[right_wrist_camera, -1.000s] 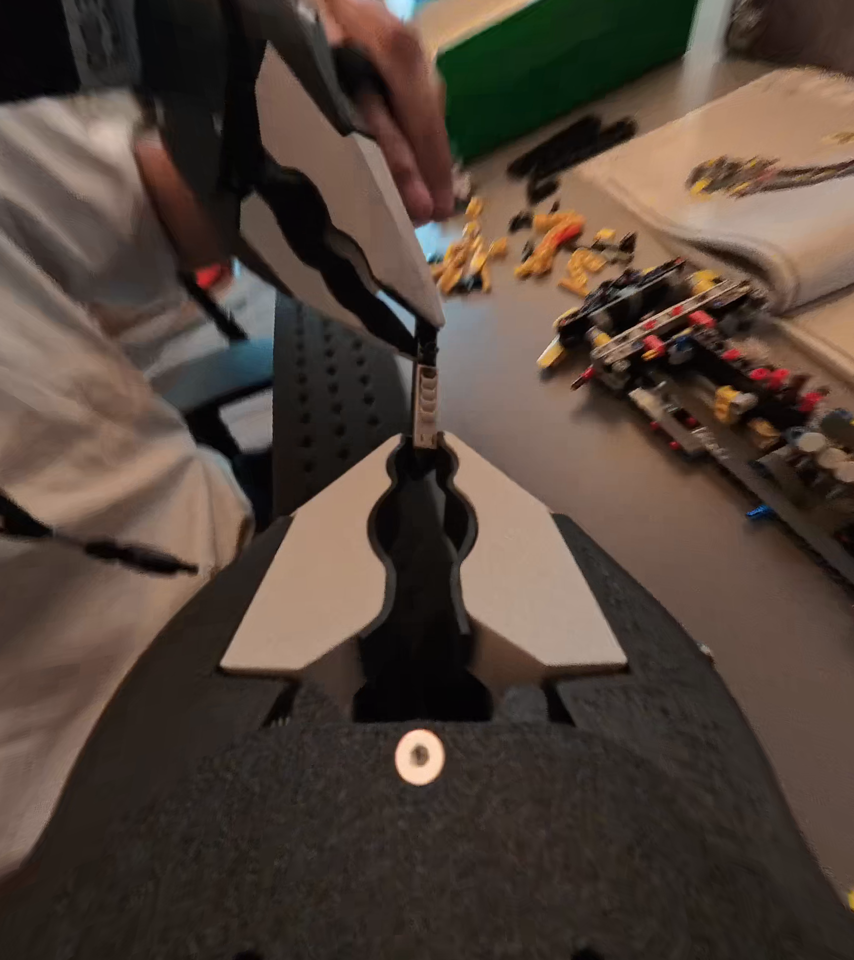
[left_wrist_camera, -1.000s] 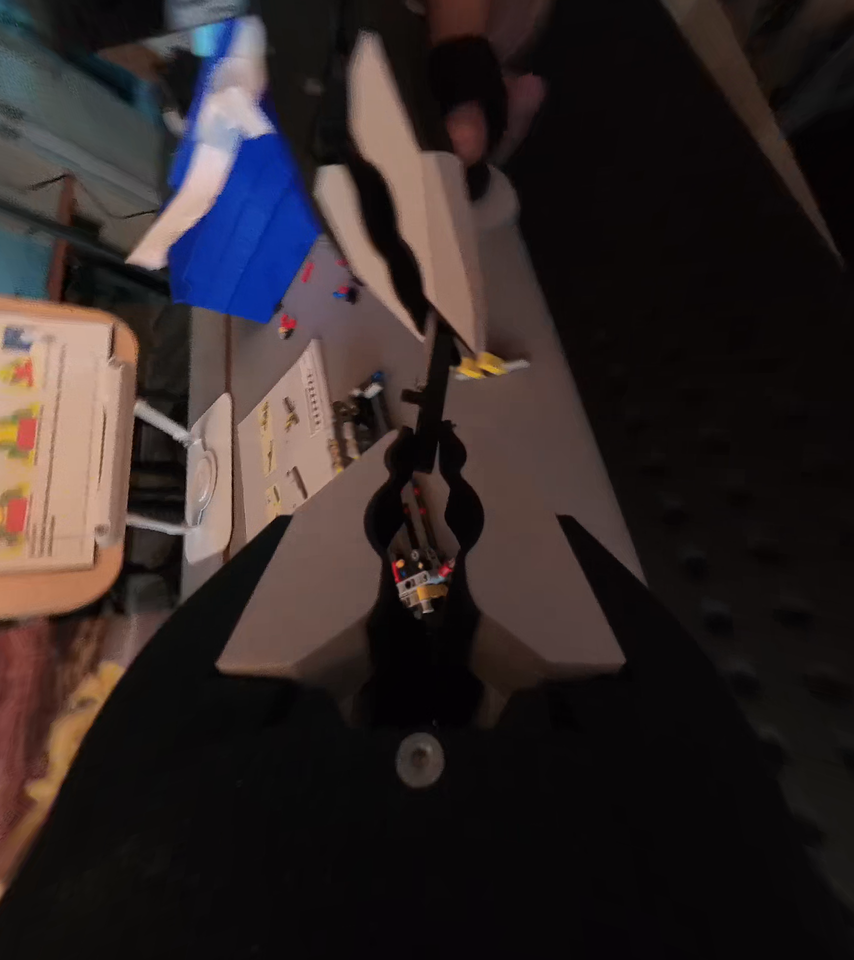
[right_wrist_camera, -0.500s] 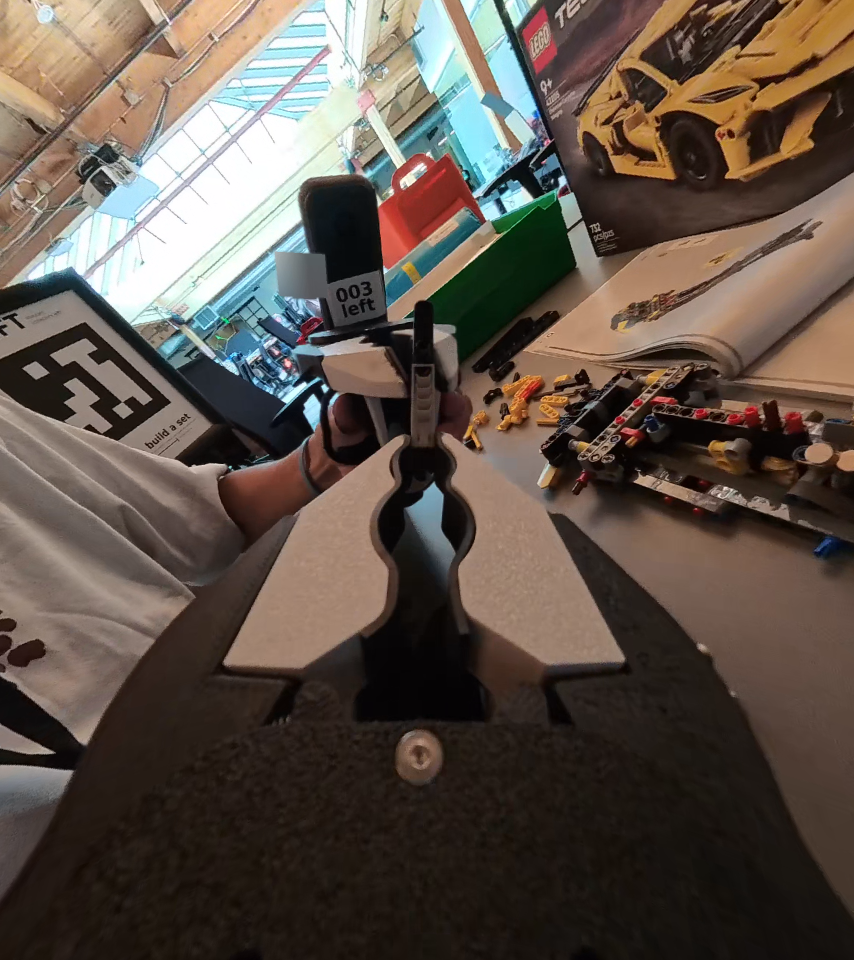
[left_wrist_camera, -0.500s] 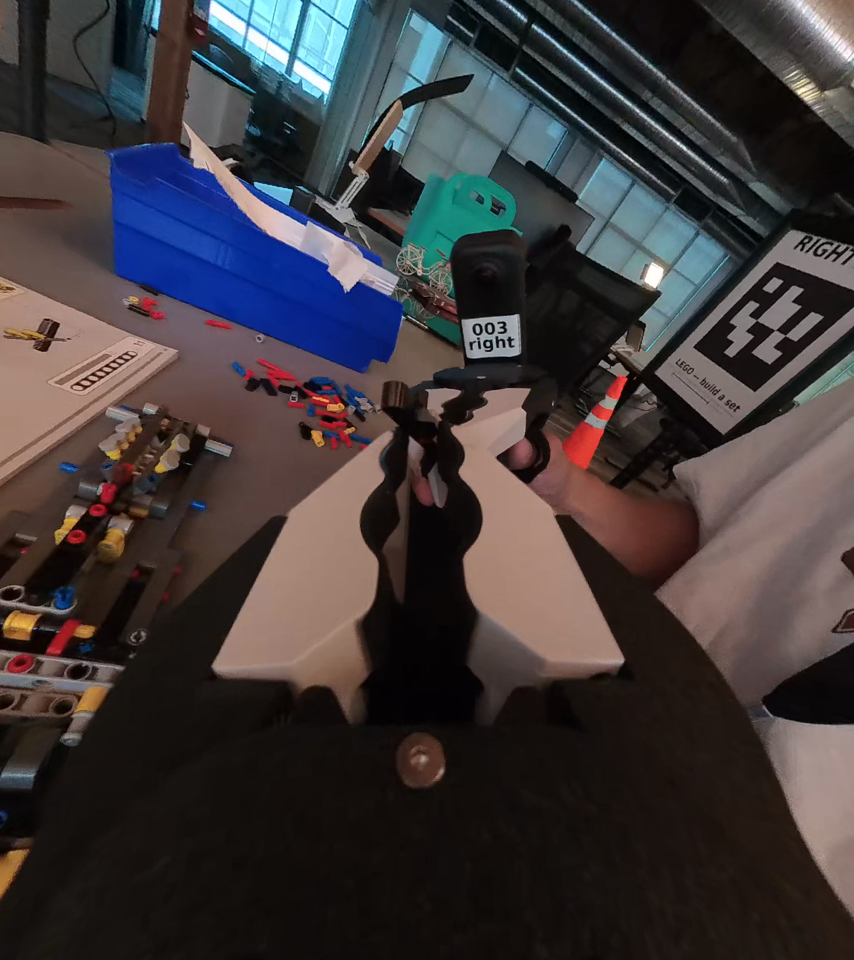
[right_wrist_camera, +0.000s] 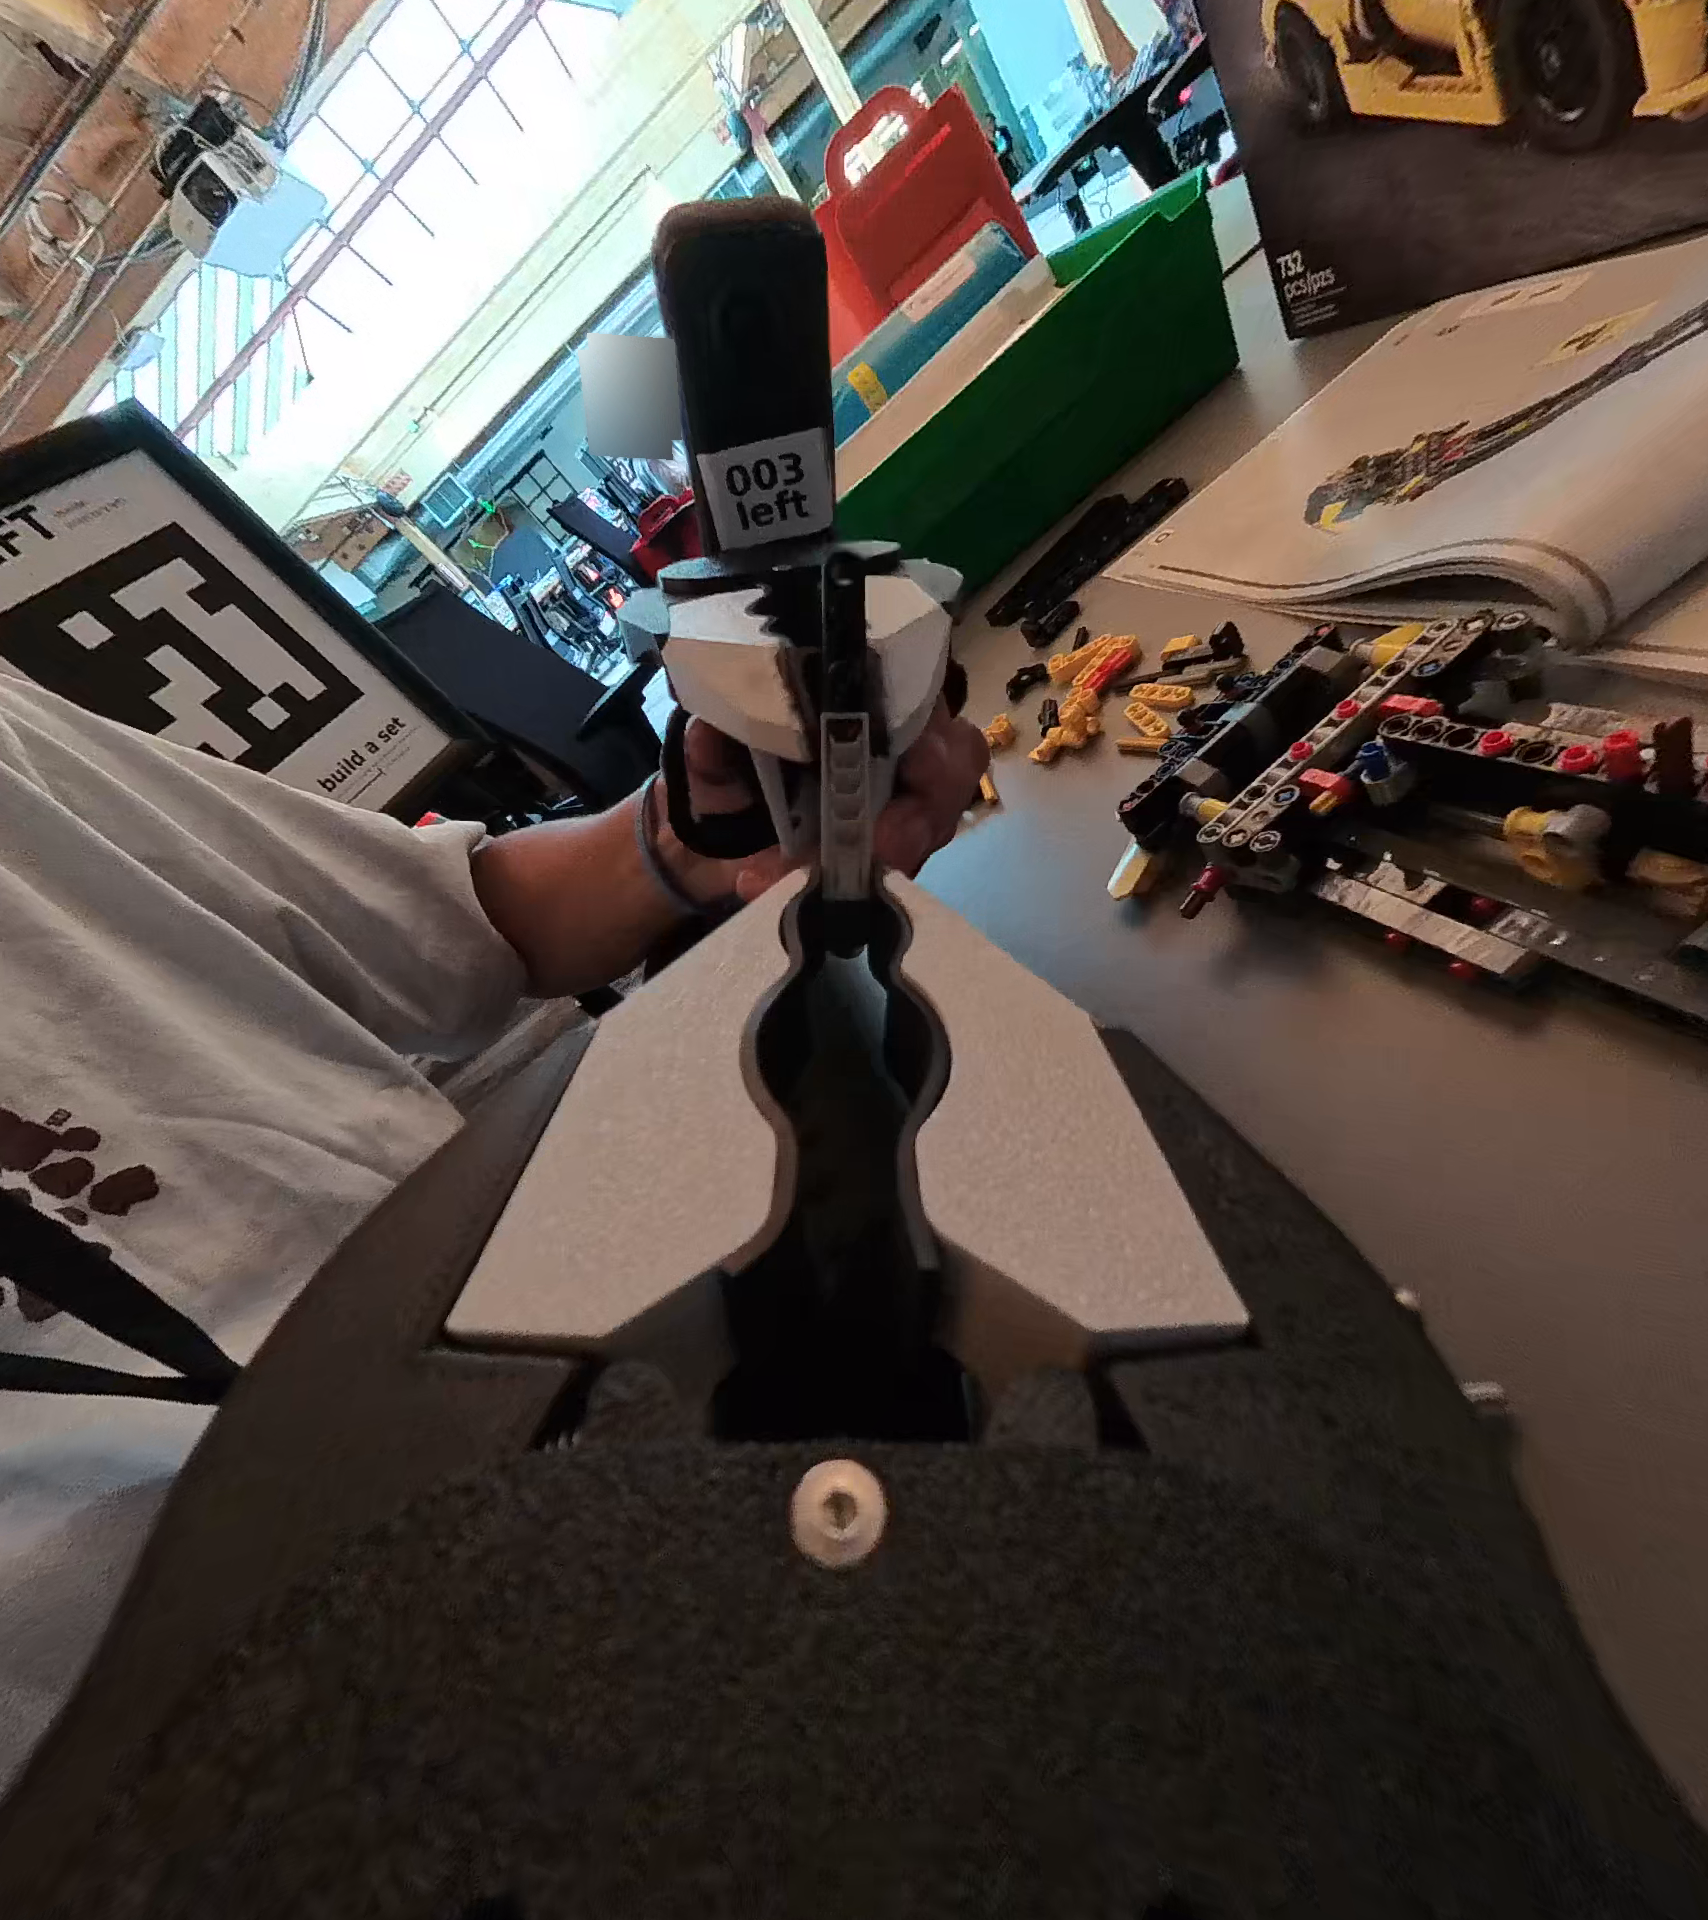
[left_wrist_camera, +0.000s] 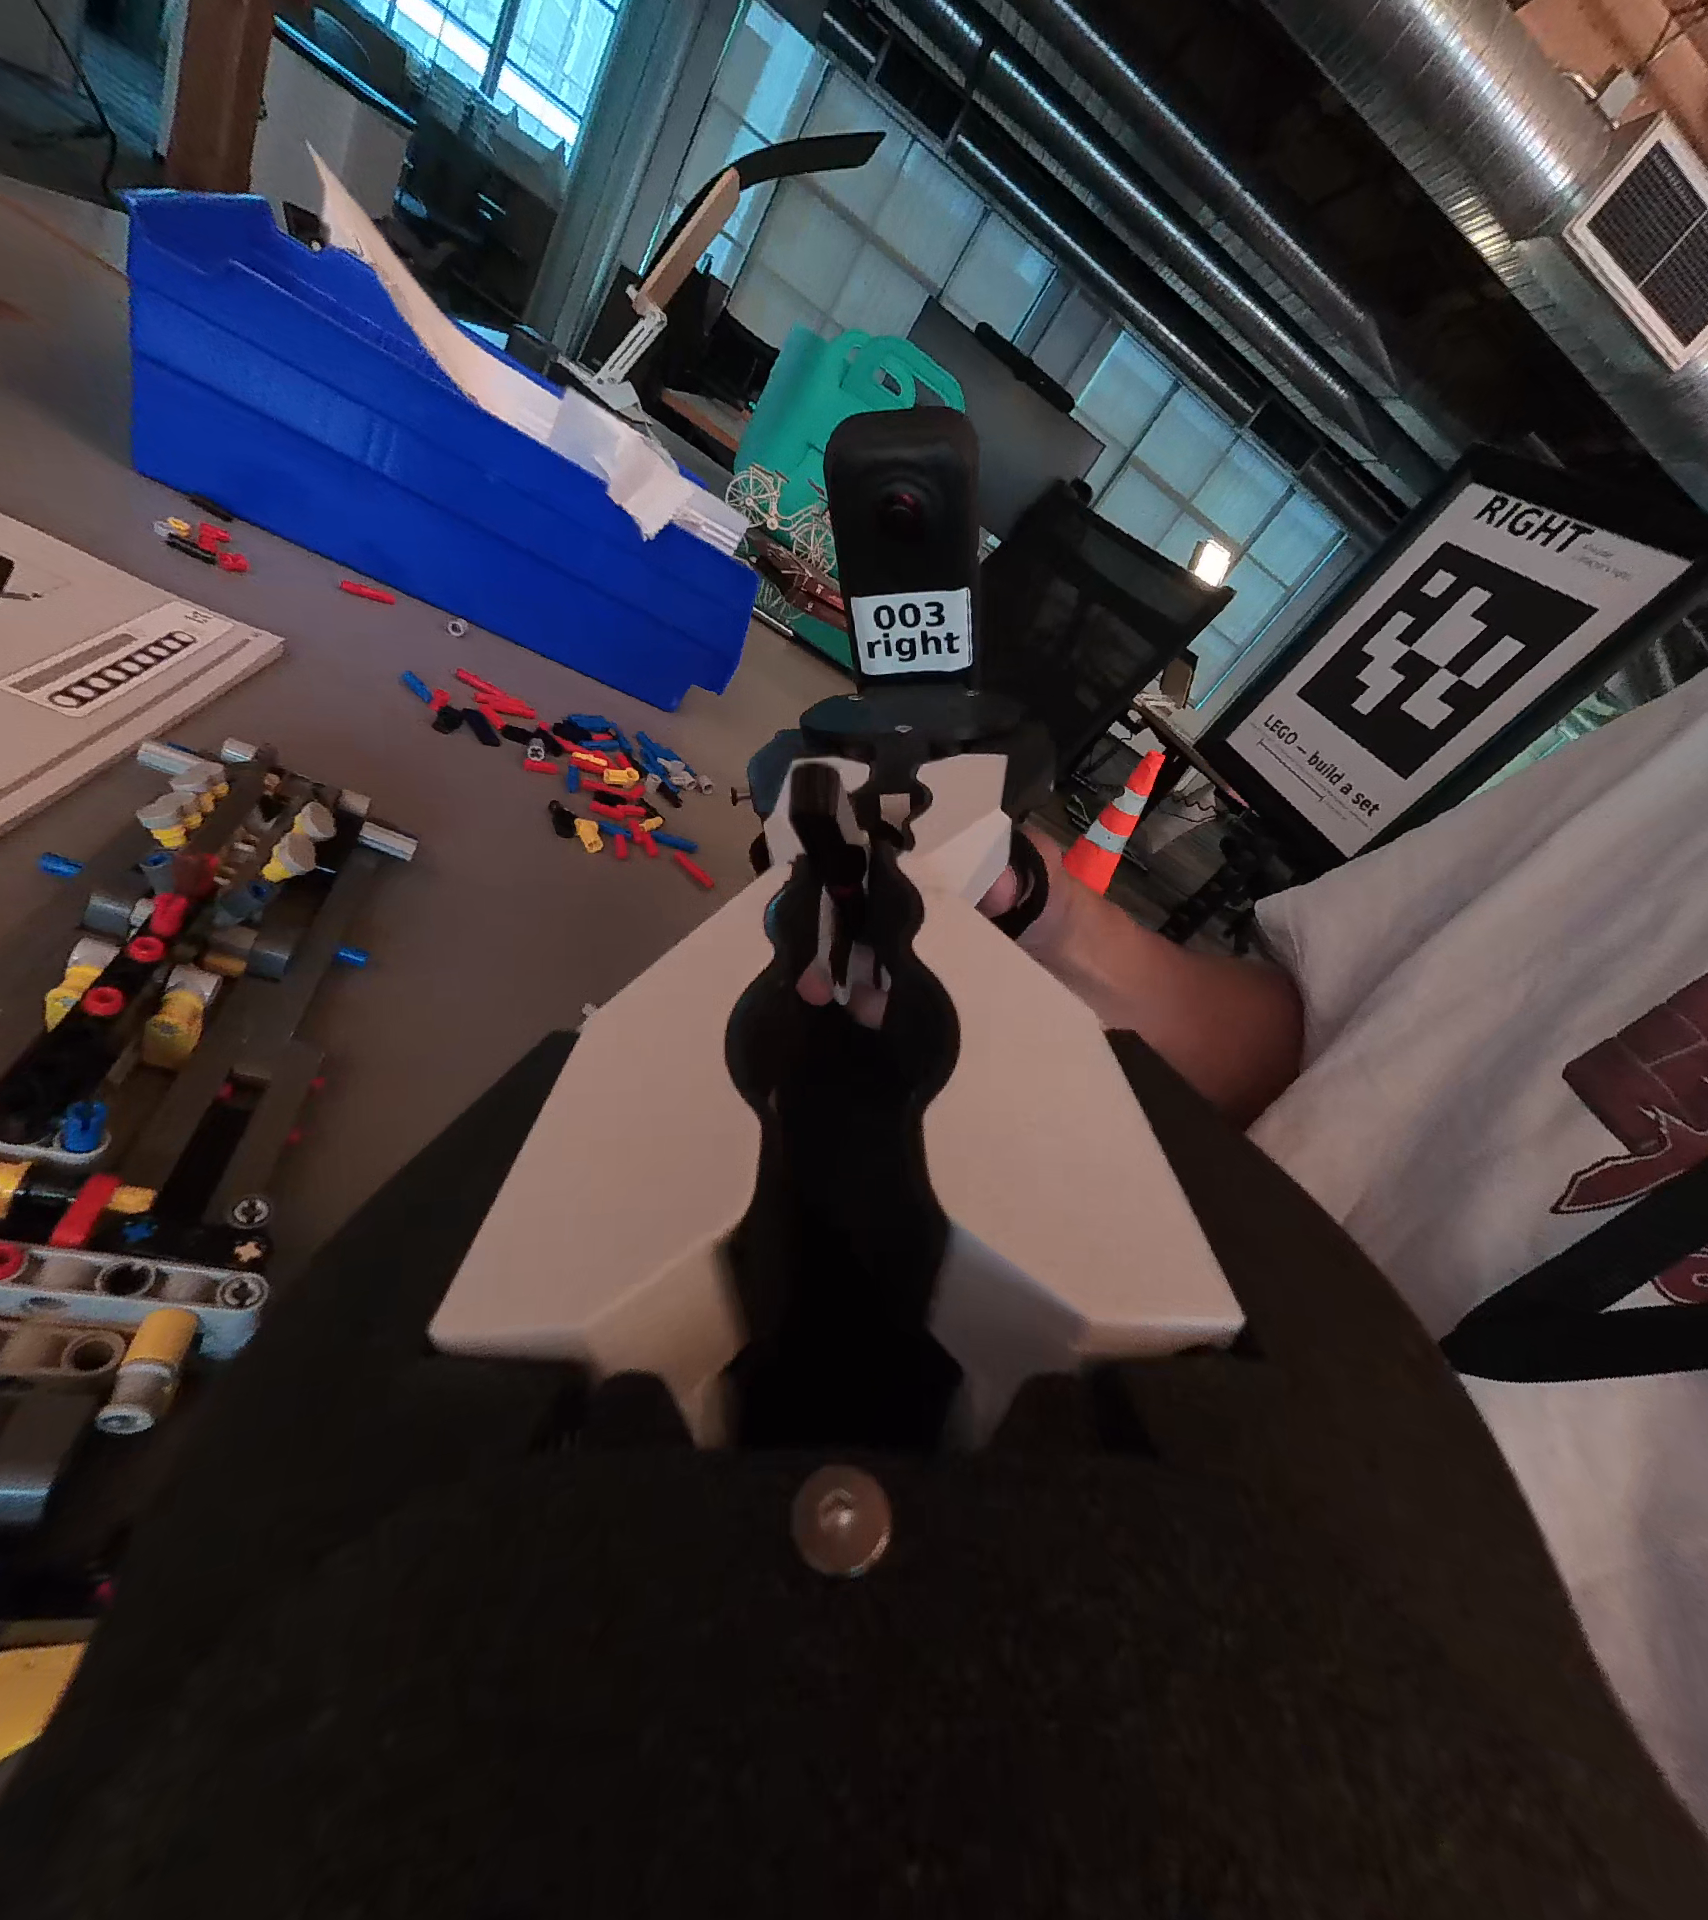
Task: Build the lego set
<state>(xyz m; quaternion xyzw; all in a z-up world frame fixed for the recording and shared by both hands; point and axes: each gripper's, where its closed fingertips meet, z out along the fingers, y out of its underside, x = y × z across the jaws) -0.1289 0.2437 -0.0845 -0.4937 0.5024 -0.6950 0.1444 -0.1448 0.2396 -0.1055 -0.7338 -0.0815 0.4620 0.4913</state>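
My right gripper (right_wrist_camera: 845, 883) pinches a light grey beam (right_wrist_camera: 845, 800) at its fingertips, held upright above the table (right_wrist_camera: 1452, 1143). A black beam (right_wrist_camera: 839, 634) rises from the grey one's top end, and my left gripper (right_wrist_camera: 808, 665), facing mine, is clamped on it. In the left wrist view the two claws meet tip to tip around the black beam (left_wrist_camera: 822, 831). The half-built chassis (right_wrist_camera: 1452, 790) lies on the table to the side, loose yellow pieces (right_wrist_camera: 1089, 686) beyond it, near the open instruction book (right_wrist_camera: 1504, 499)
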